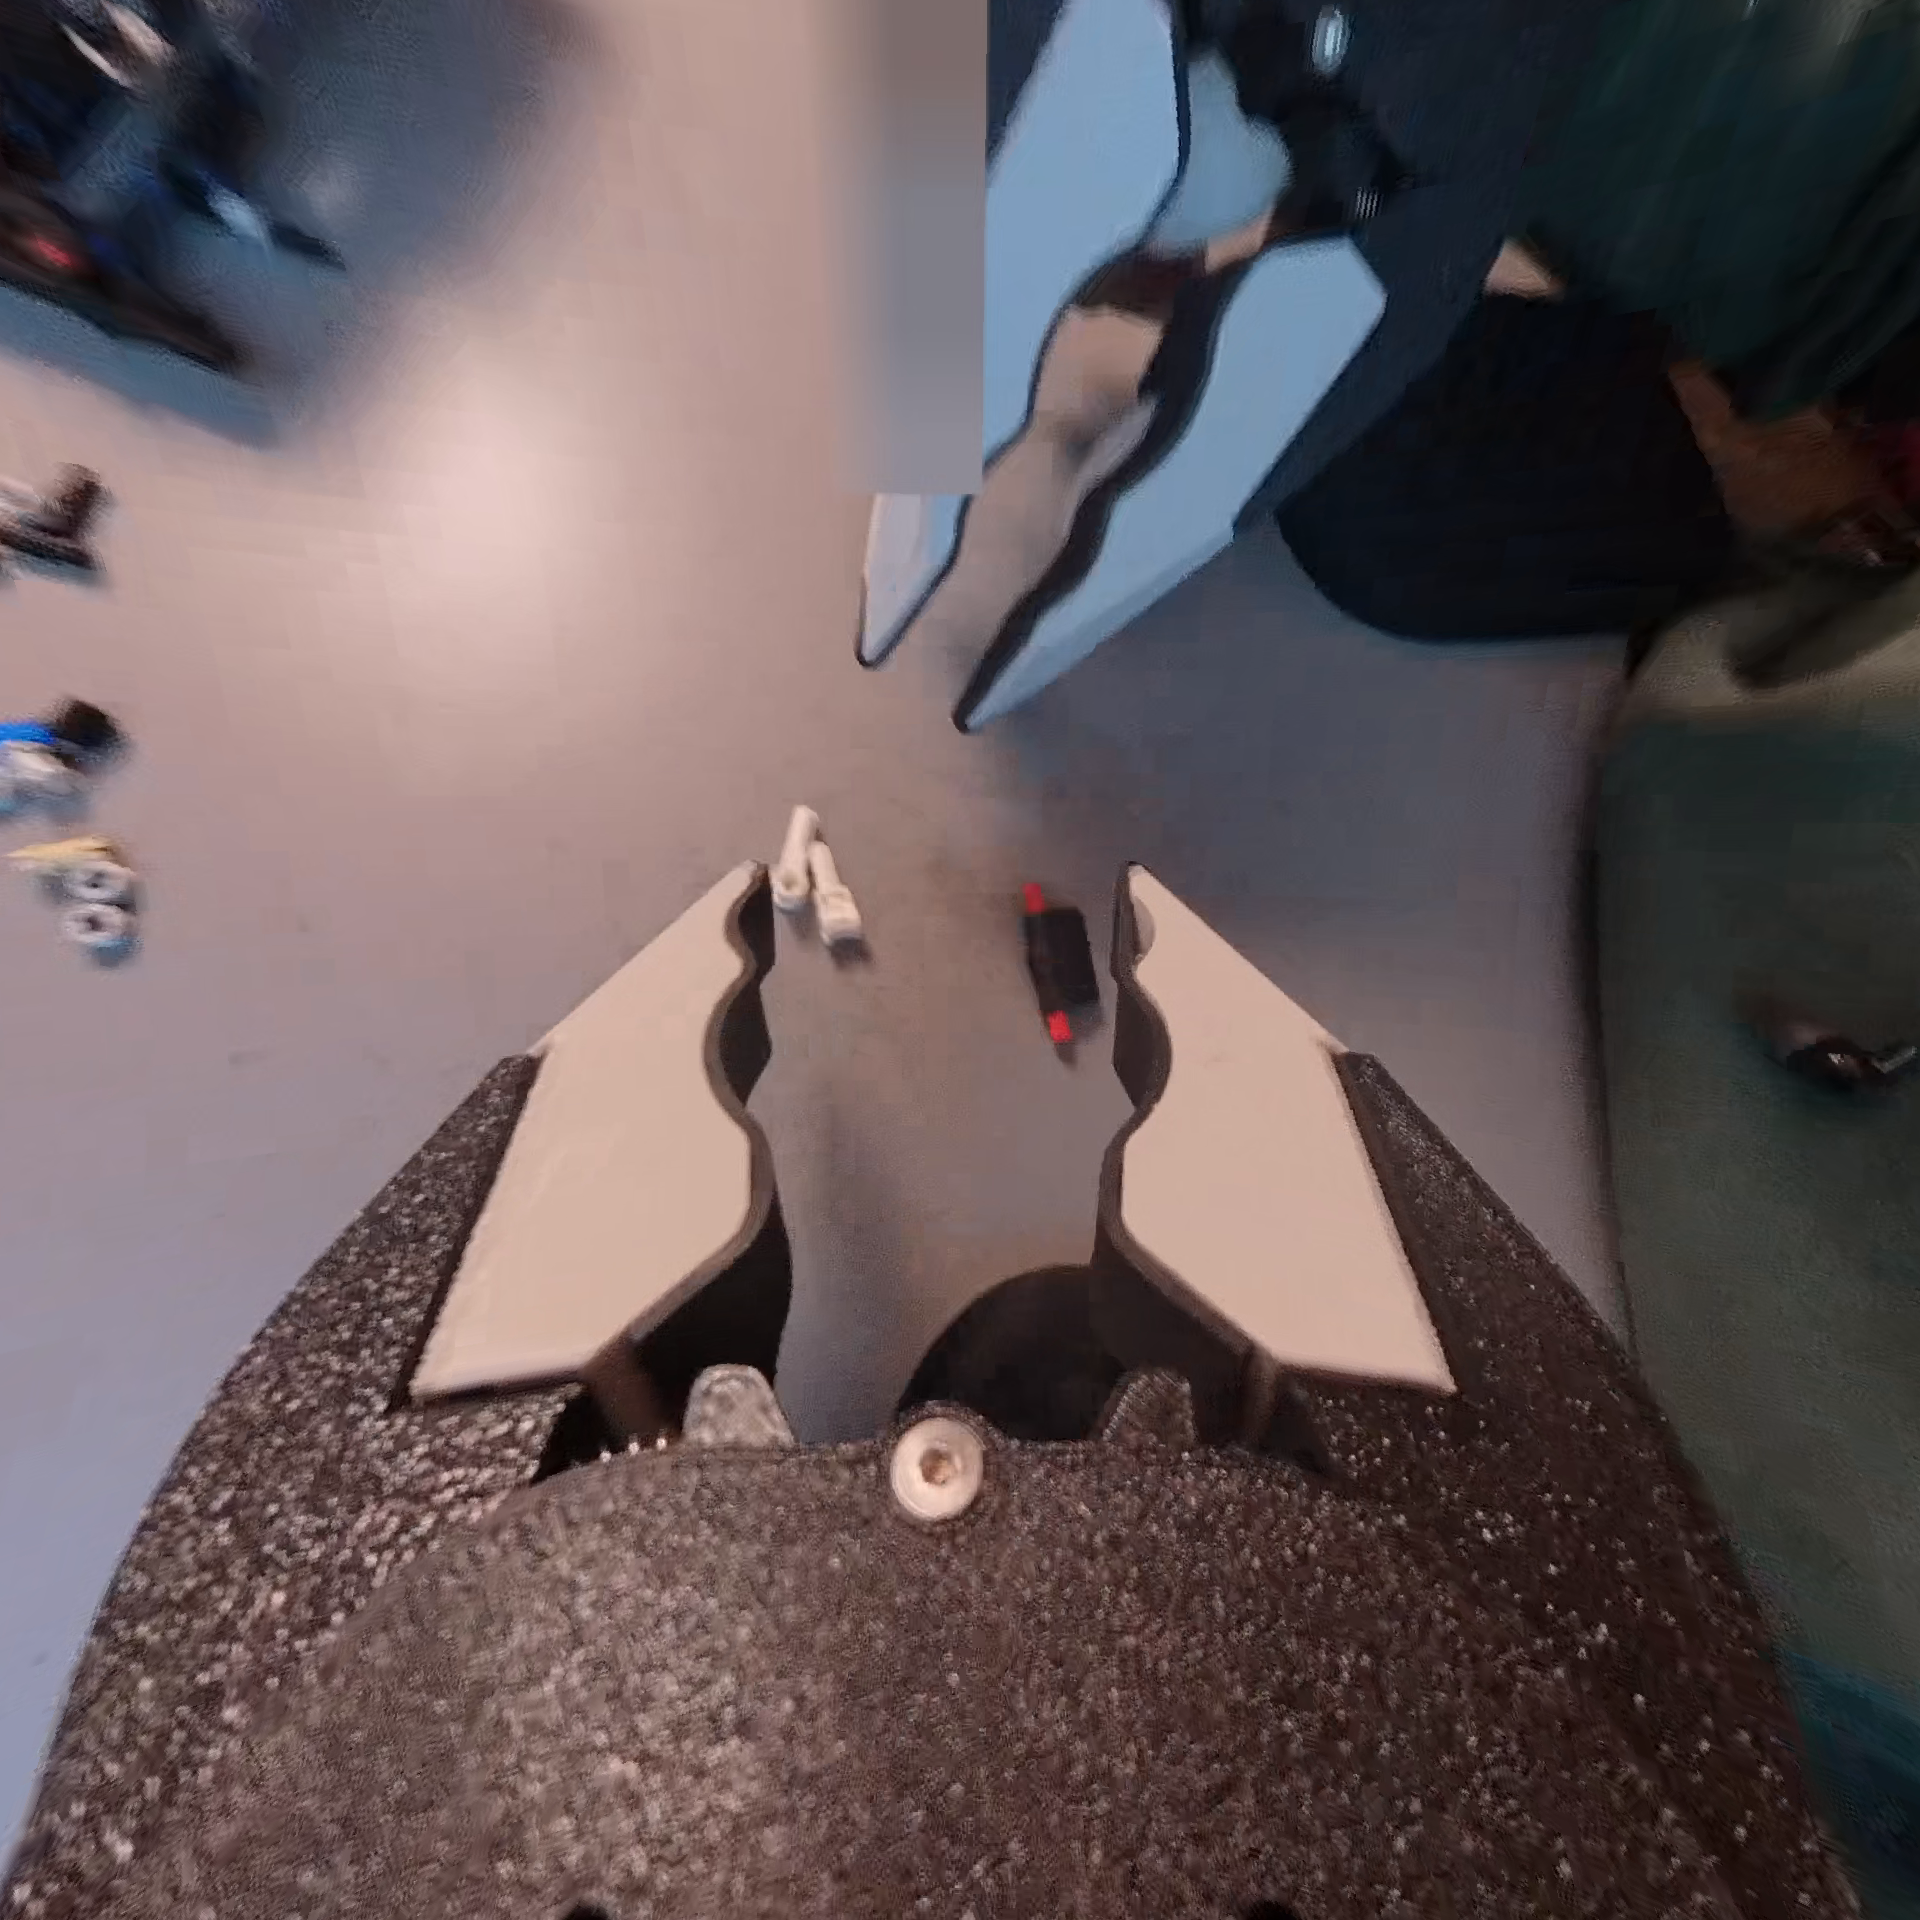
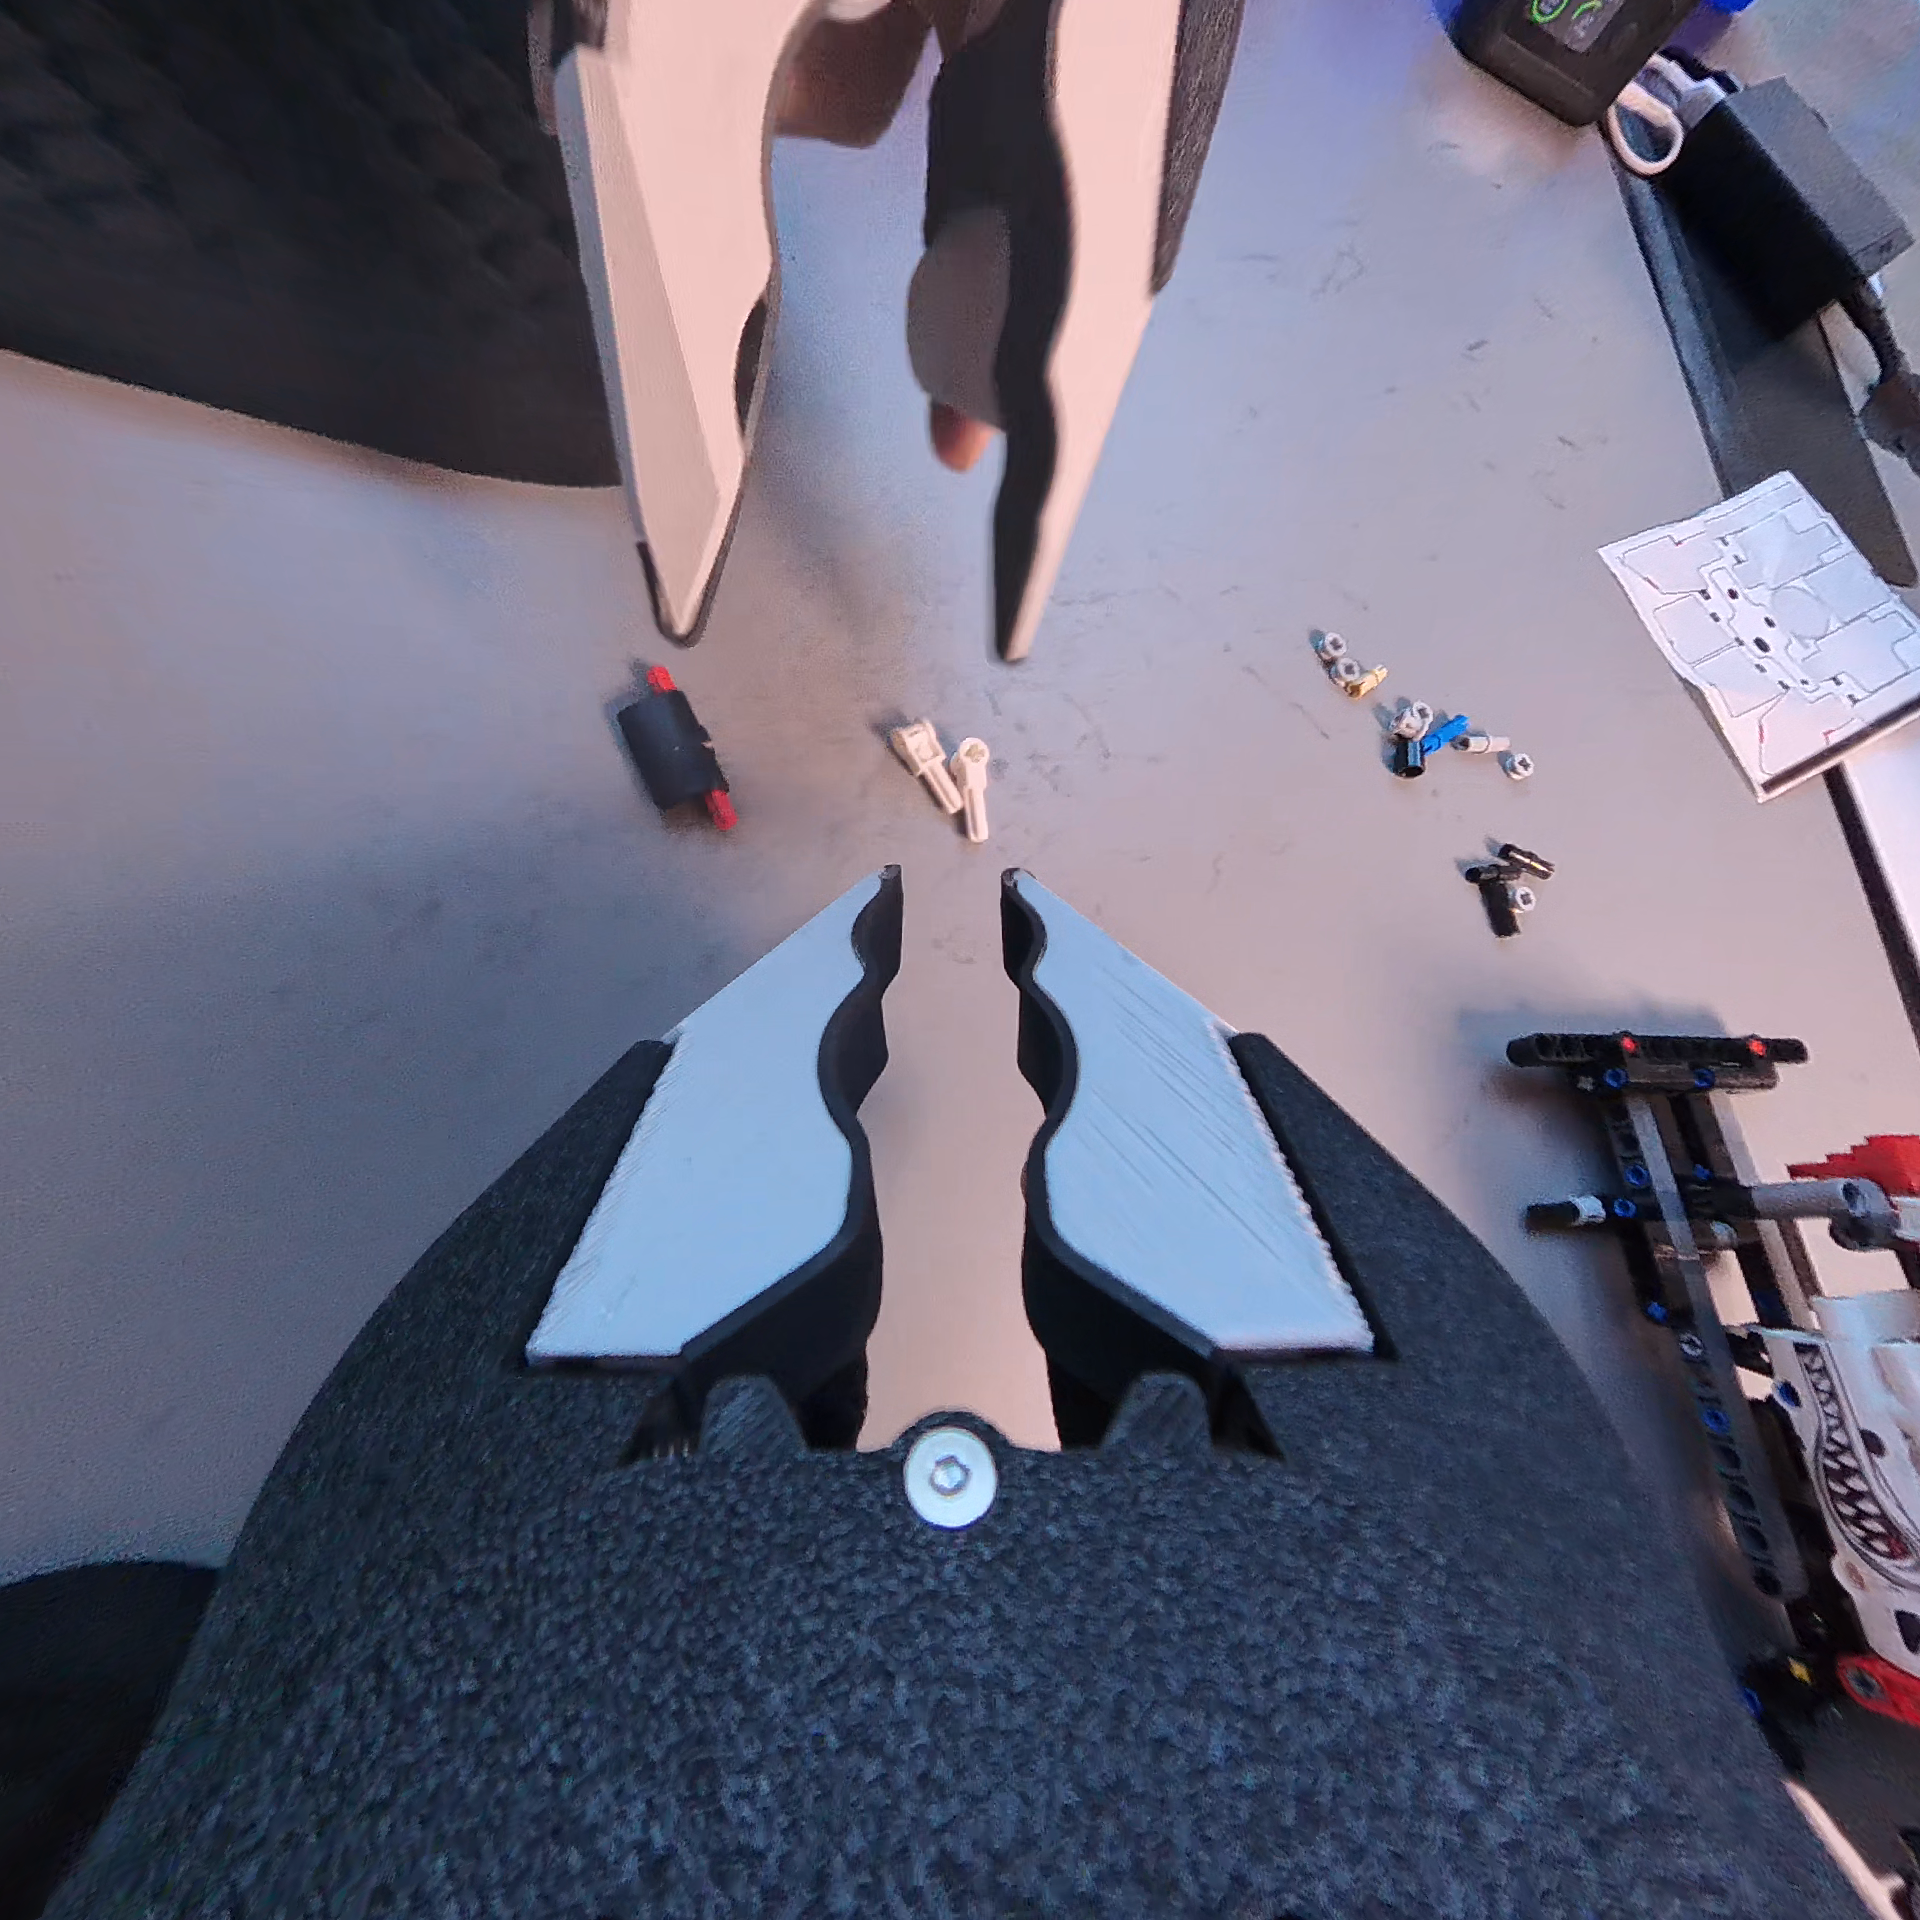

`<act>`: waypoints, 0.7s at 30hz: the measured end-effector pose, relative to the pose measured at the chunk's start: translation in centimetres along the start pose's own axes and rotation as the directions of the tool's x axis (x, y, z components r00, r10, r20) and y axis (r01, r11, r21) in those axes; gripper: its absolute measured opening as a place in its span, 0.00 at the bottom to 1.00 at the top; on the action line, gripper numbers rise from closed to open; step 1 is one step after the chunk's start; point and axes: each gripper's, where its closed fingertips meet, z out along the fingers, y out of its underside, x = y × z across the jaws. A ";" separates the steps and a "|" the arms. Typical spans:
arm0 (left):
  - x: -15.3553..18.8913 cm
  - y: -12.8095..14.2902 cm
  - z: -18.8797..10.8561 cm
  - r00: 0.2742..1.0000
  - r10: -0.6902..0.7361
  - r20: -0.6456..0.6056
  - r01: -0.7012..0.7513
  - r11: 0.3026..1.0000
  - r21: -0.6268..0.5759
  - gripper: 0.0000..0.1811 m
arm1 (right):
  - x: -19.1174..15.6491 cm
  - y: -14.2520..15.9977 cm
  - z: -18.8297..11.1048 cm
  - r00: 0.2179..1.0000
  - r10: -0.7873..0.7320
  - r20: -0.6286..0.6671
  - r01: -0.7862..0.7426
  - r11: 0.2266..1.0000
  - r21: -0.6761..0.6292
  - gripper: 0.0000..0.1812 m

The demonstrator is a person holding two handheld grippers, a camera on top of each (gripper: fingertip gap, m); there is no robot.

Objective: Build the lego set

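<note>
The left hand-held gripper (image 1: 940,883) hangs over the grey bench (image 1: 468,623) with its jaws set wide and nothing between them. The right hand-held gripper (image 2: 951,878) faces it from the opposite side, jaws narrowed to a small gap, also empty.

Between the two grippers, on the bench, lie two small white connector pieces (image 2: 943,774), touching each other. A black cylindrical piece on a red axle (image 2: 675,753) lies near them, apart from the white pair and just inside the left gripper's right fingertip in the left wrist view.

Progress, as a judgement: the build is partly done. A black beam chassis with white printed panels and red parts (image 2: 1704,1247) stands at the right edge of the right wrist view, well apart from both grippers. Loose parts remain unfitted: a cluster of grey, tan and blue pins (image 2: 1423,722) and a few black pins (image 2: 1507,883). A sheet with outlined shapes (image 2: 1777,644) lies beyond them. Neither gripper holds a part; the next pick is probably the white pair or the axle piece.
</note>
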 end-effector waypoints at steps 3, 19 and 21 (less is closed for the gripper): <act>-2.2 -2.8 -2.6 0.989 0.000 0.147 -0.044 0.955 0.293 0.38 | 0.8 -0.5 0.8 1.000 0.019 -0.020 -0.019 1.000 0.023 0.09; -5.8 -3.6 -6.0 0.878 0.082 0.471 -0.318 0.836 0.447 0.12 | 2.1 -0.1 3.5 0.998 0.061 0.028 -0.060 0.998 -0.012 0.05; -5.8 -3.3 -5.1 0.872 0.112 0.477 -0.328 0.856 0.399 0.14 | 1.6 0.2 3.5 0.996 0.071 0.057 -0.070 0.997 -0.019 0.05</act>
